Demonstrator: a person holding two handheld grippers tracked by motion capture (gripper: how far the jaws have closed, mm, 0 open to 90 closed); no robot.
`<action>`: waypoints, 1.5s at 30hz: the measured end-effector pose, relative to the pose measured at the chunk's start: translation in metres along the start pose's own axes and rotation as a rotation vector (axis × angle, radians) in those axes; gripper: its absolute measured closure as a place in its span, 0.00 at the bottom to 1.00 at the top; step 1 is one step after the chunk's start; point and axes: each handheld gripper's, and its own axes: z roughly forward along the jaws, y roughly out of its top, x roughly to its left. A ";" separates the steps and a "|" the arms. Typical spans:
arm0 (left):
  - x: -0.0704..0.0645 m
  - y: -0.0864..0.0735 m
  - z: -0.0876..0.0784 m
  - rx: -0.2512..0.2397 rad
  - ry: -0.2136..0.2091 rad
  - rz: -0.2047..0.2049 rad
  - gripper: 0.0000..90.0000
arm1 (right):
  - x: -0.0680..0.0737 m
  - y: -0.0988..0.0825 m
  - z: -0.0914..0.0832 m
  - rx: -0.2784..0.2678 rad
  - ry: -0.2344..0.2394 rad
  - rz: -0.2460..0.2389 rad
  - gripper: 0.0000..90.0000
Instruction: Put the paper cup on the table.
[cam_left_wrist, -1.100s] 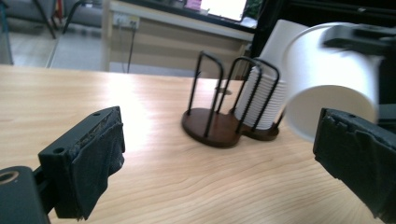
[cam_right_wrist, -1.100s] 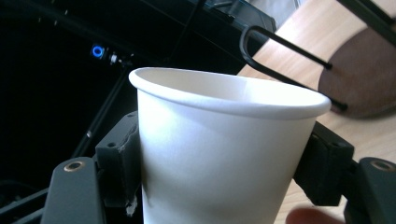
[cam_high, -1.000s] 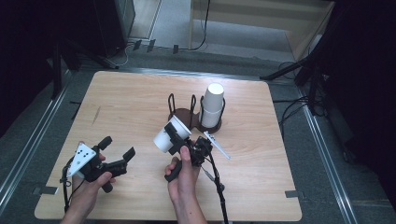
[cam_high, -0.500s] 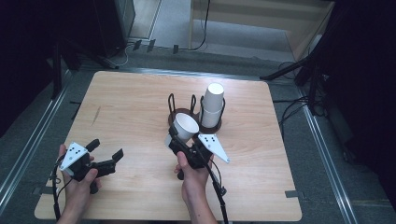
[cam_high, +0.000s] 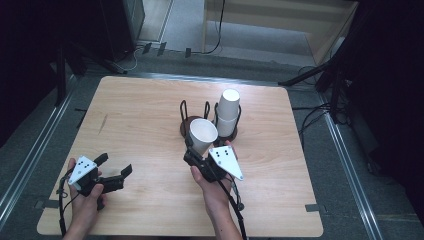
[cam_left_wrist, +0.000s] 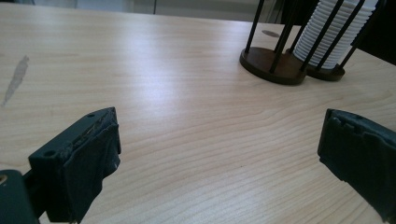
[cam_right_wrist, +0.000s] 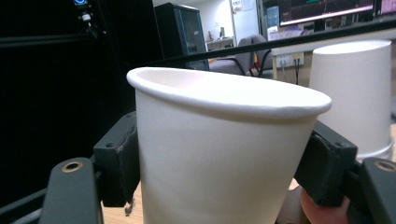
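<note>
My right gripper is shut on a white paper cup and holds it upright, mouth up, just in front of the wire cup holder. In the right gripper view both pads press the sides of the cup. A stack of upturned white cups stands in the holder's right ring. My left gripper hovers low over the table's near left part. Its jaws have just been opening and now stand wide, with only bare wood between them.
The wooden table lies bare to the left of the holder. The left gripper view has the holder's dark round base and the ribbed cup stack far ahead. Dark frames and cables surround the table.
My left hand has drawn back toward the near left edge and sunk lower, its jaws wider. My right hand has turned the cup from lying sideways to upright.
</note>
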 end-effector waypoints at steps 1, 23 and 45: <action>0.000 -0.001 0.000 0.000 0.000 0.000 0.00 | -0.002 0.000 0.000 -0.001 0.001 -0.013 0.29; 0.000 -0.005 0.006 0.031 -0.010 -0.007 0.00 | -0.047 -0.004 -0.006 0.015 -0.076 -0.186 0.29; 0.000 -0.005 0.006 0.030 -0.021 -0.018 0.00 | -0.116 -0.012 0.002 -0.019 -0.241 -0.209 0.29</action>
